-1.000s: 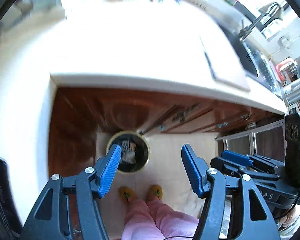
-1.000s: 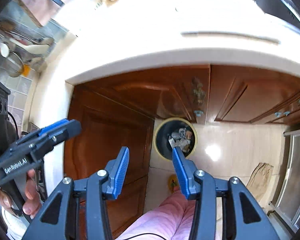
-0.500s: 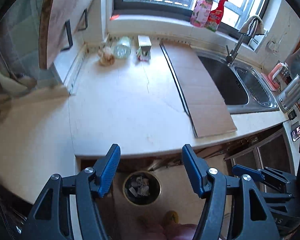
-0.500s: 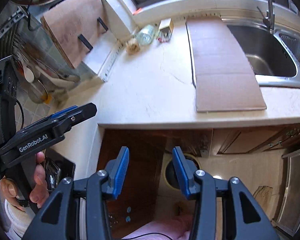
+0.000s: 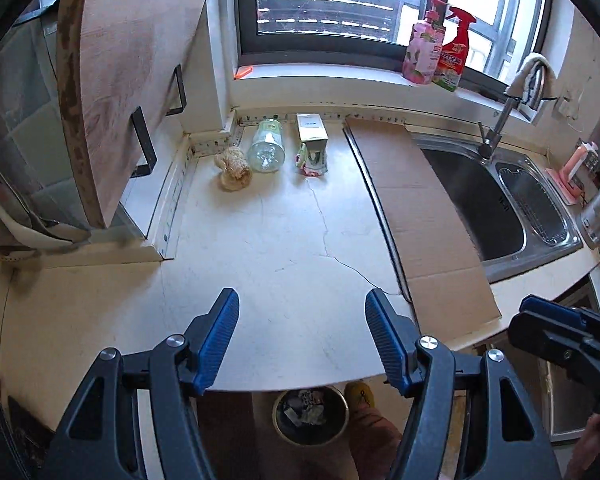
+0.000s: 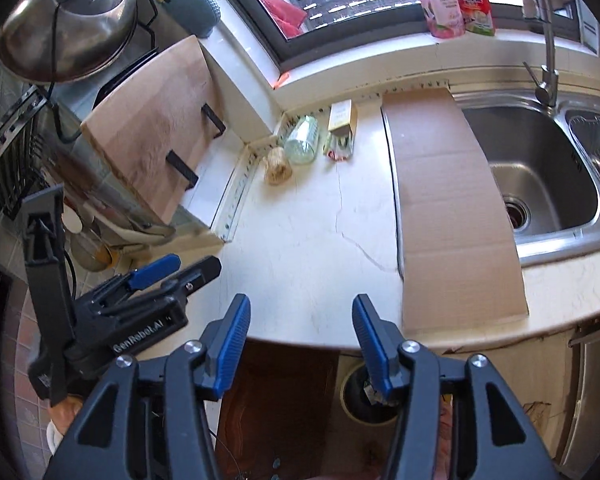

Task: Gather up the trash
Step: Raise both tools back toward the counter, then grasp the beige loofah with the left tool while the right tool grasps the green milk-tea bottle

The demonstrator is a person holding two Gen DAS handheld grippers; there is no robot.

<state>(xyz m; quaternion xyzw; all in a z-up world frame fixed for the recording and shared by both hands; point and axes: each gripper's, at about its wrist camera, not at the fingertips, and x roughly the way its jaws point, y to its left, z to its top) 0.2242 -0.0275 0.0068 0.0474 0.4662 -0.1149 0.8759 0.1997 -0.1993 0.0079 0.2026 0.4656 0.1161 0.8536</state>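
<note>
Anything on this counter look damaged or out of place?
Yes. A long crack runs across the countertop. A plastic bottle lies on its side at the back beside an opened carton with a crumpled wrapper, and flat cardboard overlaps the sink edge.

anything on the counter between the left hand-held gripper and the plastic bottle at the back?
Nothing. In the left wrist view, only bare cracked countertop lies between the left hand-held gripper and the plastic bottle. The right wrist view shows the same bare stretch.
</note>
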